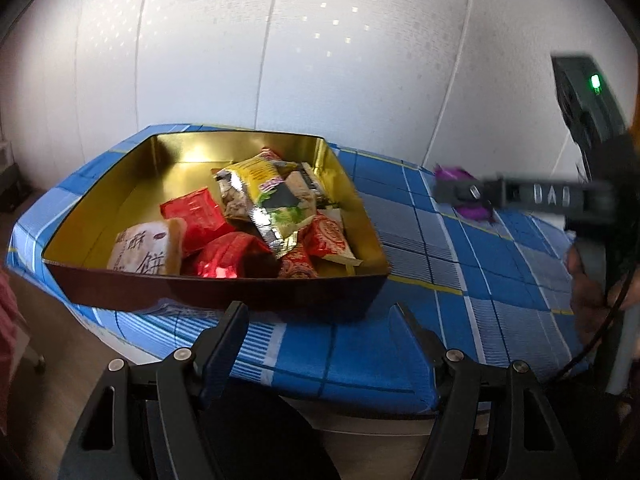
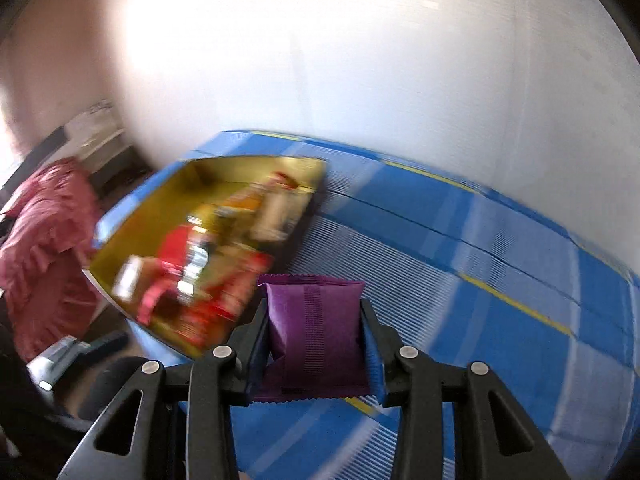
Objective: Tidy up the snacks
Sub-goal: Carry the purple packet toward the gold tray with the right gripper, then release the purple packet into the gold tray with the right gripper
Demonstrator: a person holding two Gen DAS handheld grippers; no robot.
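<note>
A gold-lined box [image 1: 120, 184] with dark outer walls sits on the blue checked tablecloth and holds several snack packets, red, yellow and beige. My left gripper [image 1: 320, 320] hovers open and empty just in front of the box's near wall. My right gripper [image 2: 316, 316] is shut on a purple snack packet [image 2: 316, 336], held above the cloth to the right of the box [image 2: 168, 216]. In the left wrist view the right gripper [image 1: 460, 196] comes in from the right with the purple packet [image 1: 452, 172] showing at its tip.
The blue checked cloth [image 1: 460, 264] covers a small table against a white wall. A pink garment [image 2: 48, 248] lies off the table's left side. A hand [image 1: 592, 288] holds the right gripper at the right edge. A dark object lies on the floor [image 2: 108, 342].
</note>
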